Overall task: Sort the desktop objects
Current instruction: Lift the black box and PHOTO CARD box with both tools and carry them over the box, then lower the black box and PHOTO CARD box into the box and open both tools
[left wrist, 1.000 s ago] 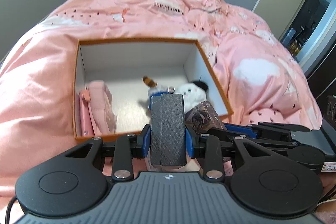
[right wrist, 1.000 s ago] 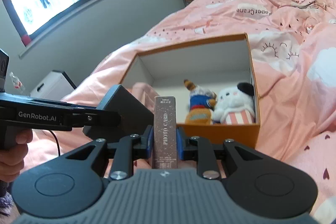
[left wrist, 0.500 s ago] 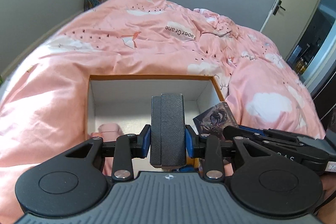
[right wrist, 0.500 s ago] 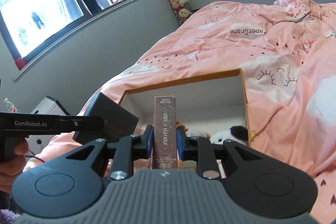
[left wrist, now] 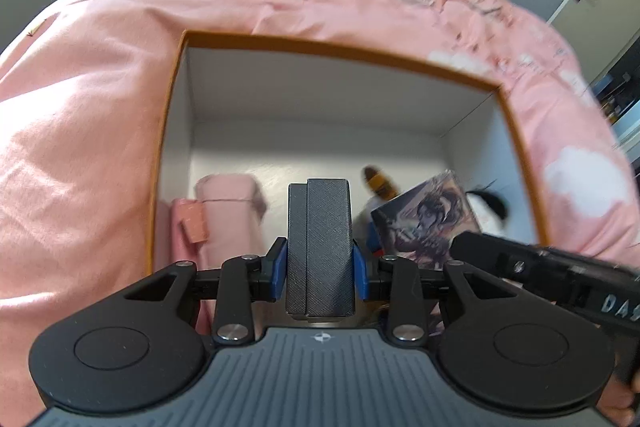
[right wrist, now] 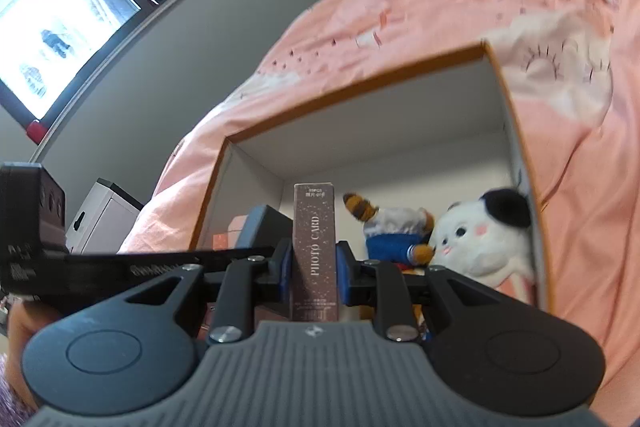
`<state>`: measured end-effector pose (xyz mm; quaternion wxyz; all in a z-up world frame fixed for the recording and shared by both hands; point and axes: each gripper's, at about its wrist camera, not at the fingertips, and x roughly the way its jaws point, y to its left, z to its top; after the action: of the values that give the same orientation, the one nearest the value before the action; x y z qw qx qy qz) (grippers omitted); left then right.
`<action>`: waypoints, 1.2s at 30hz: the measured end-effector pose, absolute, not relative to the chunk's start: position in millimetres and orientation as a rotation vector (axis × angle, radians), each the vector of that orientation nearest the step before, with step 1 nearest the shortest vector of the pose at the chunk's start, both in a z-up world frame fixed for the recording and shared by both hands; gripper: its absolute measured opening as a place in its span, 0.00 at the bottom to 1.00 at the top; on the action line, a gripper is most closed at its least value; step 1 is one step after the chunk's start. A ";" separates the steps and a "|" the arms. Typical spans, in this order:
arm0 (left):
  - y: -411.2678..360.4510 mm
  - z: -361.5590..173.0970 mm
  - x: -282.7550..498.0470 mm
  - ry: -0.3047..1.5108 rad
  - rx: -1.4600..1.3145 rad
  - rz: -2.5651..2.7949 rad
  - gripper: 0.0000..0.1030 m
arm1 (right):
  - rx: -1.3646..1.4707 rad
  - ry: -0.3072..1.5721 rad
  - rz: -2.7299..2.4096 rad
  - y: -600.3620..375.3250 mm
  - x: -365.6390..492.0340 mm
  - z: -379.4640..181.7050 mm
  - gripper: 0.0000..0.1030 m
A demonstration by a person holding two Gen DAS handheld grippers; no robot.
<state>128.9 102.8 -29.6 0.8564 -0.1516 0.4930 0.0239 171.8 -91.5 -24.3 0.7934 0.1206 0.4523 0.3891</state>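
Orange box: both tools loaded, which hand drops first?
Left, probably. Its tool holds the black case over bare floor of the orange box. The right tool, gripping the photo card box, faces the plush toys.

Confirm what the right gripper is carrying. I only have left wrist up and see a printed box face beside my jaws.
Observer: The right gripper is shut on a slim card box, held upright. The spine facing the camera reads PHOTO CARD.
Operator: What's at the right side of the orange box? It's blurred here.
Observer: A white plush with a black ear and pink cheeks sits against the right wall.
Operator: Anything next to it?
Observer: A plush in a blue outfit with a striped tail lies just left of the white one in the right wrist view.
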 end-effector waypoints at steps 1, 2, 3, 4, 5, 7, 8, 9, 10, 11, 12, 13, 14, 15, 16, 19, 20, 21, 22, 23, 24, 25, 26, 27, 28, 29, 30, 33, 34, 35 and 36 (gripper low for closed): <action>101.6 -31.5 128.4 1.040 -0.289 0.066 0.37 | 0.256 0.983 0.835 -88.0 172.4 -26.9 0.23; 100.5 -32.8 127.5 1.044 -0.270 0.072 0.37 | 0.251 0.990 0.833 -84.0 172.5 -29.1 0.23; 99.8 -33.9 126.6 1.048 -0.266 0.069 0.37 | 0.243 0.998 0.829 -79.8 172.6 -31.0 0.23; 99.2 -35.3 125.7 1.054 -0.267 0.065 0.37 | 0.235 1.006 0.825 -75.3 172.9 -33.2 0.23; 98.3 -36.8 125.3 1.058 -0.259 0.067 0.37 | 0.227 1.016 0.818 -70.9 173.5 -35.2 0.23; 96.7 -39.7 125.1 1.059 -0.239 0.071 0.37 | 0.206 1.034 0.805 -61.8 174.2 -39.3 0.23; 96.6 -40.7 124.4 1.059 -0.235 0.074 0.37 | 0.194 1.040 0.801 -57.7 174.4 -41.3 0.23; 96.9 -41.3 123.2 1.058 -0.234 0.081 0.37 | 0.181 1.048 0.798 -53.7 174.9 -43.3 0.23; 96.8 -42.0 125.0 1.057 -0.238 0.083 0.37 | 0.170 1.058 0.791 -50.4 175.5 -45.4 0.23; 98.0 -42.4 124.0 1.056 -0.246 0.086 0.37 | 0.158 1.070 0.783 -47.4 176.5 -47.6 0.23; 99.3 -42.7 123.3 1.057 -0.256 0.087 0.37 | 0.145 1.079 0.777 -45.0 177.6 -49.9 0.23; 100.3 -43.2 124.7 1.060 -0.263 0.087 0.37 | 0.135 1.089 0.773 -43.1 178.6 -52.4 0.23; 100.8 -43.1 125.5 1.064 -0.266 0.084 0.37 | 0.128 1.099 0.769 -41.9 179.9 -55.2 0.23; 101.7 -42.9 125.9 1.070 -0.264 0.079 0.37 | 0.124 1.109 0.767 -41.2 180.8 -57.4 0.23; 101.9 -42.1 126.6 1.077 -0.259 0.073 0.38 | 0.121 1.118 0.767 -41.0 181.7 -59.4 0.23; 103.6 -40.3 127.5 1.090 -0.264 0.053 0.41 | 0.131 1.145 0.758 -40.5 185.4 -65.9 0.24; 105.3 -40.1 127.7 1.091 -0.278 0.049 0.42 | 0.136 1.155 0.755 -40.8 186.2 -67.8 0.24; 107.4 -39.7 127.1 1.094 -0.293 0.043 0.43 | 0.137 1.159 0.750 -40.9 186.4 -69.3 0.24; 109.1 -39.6 127.8 1.095 -0.308 0.038 0.44 | 0.132 1.158 0.743 -40.9 186.1 -70.2 0.24; 110.5 -39.4 127.4 1.097 -0.316 0.033 0.43 | 0.127 1.154 0.735 -41.1 185.5 -70.6 0.24; 111.3 -39.2 127.1 1.099 -0.319 0.030 0.43 | 0.127 1.149 0.727 -41.7 185.2 -70.9 0.24; 111.6 -39.1 127.3 1.100 -0.319 0.030 0.42 | 0.128 1.143 0.720 -42.1 185.1 -71.0 0.24; 111.7 -39.1 126.9 1.099 -0.319 0.033 0.41 | 0.122 1.135 0.717 -41.8 184.7 -70.7 0.24; 111.6 -38.5 126.4 1.096 -0.321 0.032 0.41 | 0.113 1.132 0.717 -40.8 184.6 -70.4 0.24; 111.9 -37.3 125.4 1.089 -0.329 0.029 0.41 | 0.105 1.135 0.718 -39.6 184.8 -70.8 0.24; 112.8 -34.8 123.4 1.077 -0.337 0.027 0.41 | 0.104 1.141 0.719 -38.5 185.2 -71.8 0.24; 114.0 -31.0 120.3 1.057 -0.344 0.027 0.41 | 0.104 1.144 0.721 -37.1 185.8 -72.8 0.24; 120.5 -19.4 109.1 0.991 -0.362 0.046 0.41 | 0.099 1.155 0.723 -32.0 186.6 -75.9 0.24; 122.6 -16.6 106.5 0.980 -0.358 0.063 0.41 | 0.098 1.159 0.724 -29.8 186.6 -76.4 0.24; 123.8 -14.7 104.7 0.977 -0.344 0.078 0.41 | 0.097 1.163 0.724 -28.1 186.3 -76.7 0.24; 124.5 -13.7 103.2 0.981 -0.326 0.091 0.41 | 0.099 1.169 0.727 -26.3 185.7 -76.9 0.24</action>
<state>103.2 124.5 -13.7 0.8684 -0.1558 0.4688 0.0437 185.7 -26.3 -76.9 0.7712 0.0456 0.5393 0.3352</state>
